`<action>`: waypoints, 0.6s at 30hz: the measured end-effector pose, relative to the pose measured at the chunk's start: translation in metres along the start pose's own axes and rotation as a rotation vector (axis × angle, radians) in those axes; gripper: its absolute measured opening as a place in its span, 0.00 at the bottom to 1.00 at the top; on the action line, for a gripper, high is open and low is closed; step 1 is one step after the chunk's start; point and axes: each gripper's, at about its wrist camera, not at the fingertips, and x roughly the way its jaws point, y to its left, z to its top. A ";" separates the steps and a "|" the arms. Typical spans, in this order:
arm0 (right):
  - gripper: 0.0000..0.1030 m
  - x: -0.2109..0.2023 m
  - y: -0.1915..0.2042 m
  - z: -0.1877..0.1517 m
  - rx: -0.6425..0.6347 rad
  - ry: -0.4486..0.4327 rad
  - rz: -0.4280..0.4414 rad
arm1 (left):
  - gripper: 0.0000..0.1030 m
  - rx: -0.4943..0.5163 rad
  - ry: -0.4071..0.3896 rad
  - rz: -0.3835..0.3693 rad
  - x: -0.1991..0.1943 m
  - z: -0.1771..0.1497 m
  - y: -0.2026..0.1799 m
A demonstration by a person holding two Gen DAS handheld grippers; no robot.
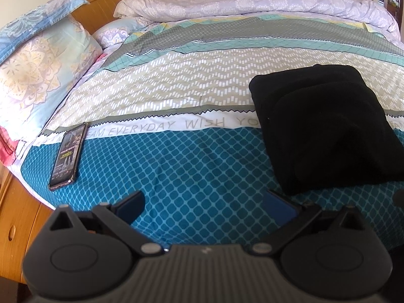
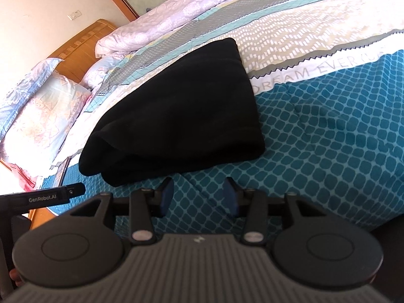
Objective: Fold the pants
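The black pants [image 1: 325,126] lie folded into a compact stack on the patterned bedspread, at the right of the left wrist view and left of centre in the right wrist view [image 2: 176,106]. My left gripper [image 1: 204,208] is open wide and empty, held above the blue part of the bedspread, to the near left of the pants. My right gripper [image 2: 199,197] is open and empty, just in front of the near edge of the pants. The left gripper's body [image 2: 45,197] shows at the left edge of the right wrist view.
A phone [image 1: 68,156] lies on the bedspread near the left edge of the bed. Pillows [image 1: 38,70] and a wooden headboard [image 1: 106,7] are at the left. A rolled lilac quilt [image 1: 252,2] lies along the far side. A wooden bedside unit [image 1: 15,222] stands below the bed edge.
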 end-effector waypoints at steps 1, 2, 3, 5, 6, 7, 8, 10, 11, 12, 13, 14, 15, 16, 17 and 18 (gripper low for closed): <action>0.45 0.000 0.000 0.000 0.001 0.001 -0.001 | 1.00 0.000 0.000 0.001 0.000 0.000 0.000; 0.45 0.001 0.000 0.000 0.002 0.003 -0.002 | 1.00 0.000 -0.002 0.003 0.000 0.000 0.000; 0.45 0.001 0.000 -0.001 0.005 0.005 -0.002 | 1.00 0.001 -0.004 0.007 0.000 0.000 0.000; 0.45 0.002 -0.001 -0.001 0.012 0.008 -0.003 | 1.00 0.004 -0.012 0.015 0.000 0.000 0.000; 0.45 0.002 -0.002 -0.001 0.017 0.009 -0.002 | 1.00 0.006 -0.016 0.018 0.000 0.001 0.000; 0.45 0.002 -0.002 -0.001 0.020 0.010 -0.001 | 1.00 0.008 -0.019 0.021 -0.001 0.001 0.000; 0.45 0.002 -0.003 -0.001 0.022 0.010 -0.002 | 1.00 0.010 -0.021 0.023 -0.001 0.001 0.000; 0.45 0.003 -0.003 -0.002 0.022 0.011 -0.002 | 1.00 0.014 -0.024 0.029 -0.001 0.001 0.000; 0.45 0.003 -0.003 -0.002 0.022 0.012 -0.003 | 1.00 0.015 -0.027 0.032 -0.001 0.001 0.000; 0.45 0.003 -0.003 -0.002 0.024 0.012 -0.003 | 1.00 0.017 -0.029 0.035 -0.001 0.001 0.000; 0.45 0.003 -0.004 -0.002 0.026 0.013 -0.002 | 1.00 0.018 -0.032 0.038 -0.001 0.001 -0.001; 0.45 0.003 -0.004 -0.002 0.027 0.013 -0.002 | 1.00 0.018 -0.034 0.039 -0.002 0.001 -0.001; 0.45 0.003 -0.003 -0.002 0.027 0.013 -0.003 | 1.00 0.017 -0.035 0.040 -0.002 0.001 0.000; 0.45 0.003 -0.003 -0.002 0.026 0.013 -0.003 | 1.00 0.016 -0.035 0.040 -0.002 0.001 0.000; 0.45 0.003 -0.003 -0.002 0.027 0.013 -0.003 | 1.00 0.016 -0.034 0.039 -0.002 0.001 0.000; 0.45 0.003 -0.004 -0.002 0.027 0.013 -0.003 | 1.00 0.016 -0.034 0.039 -0.002 0.001 0.000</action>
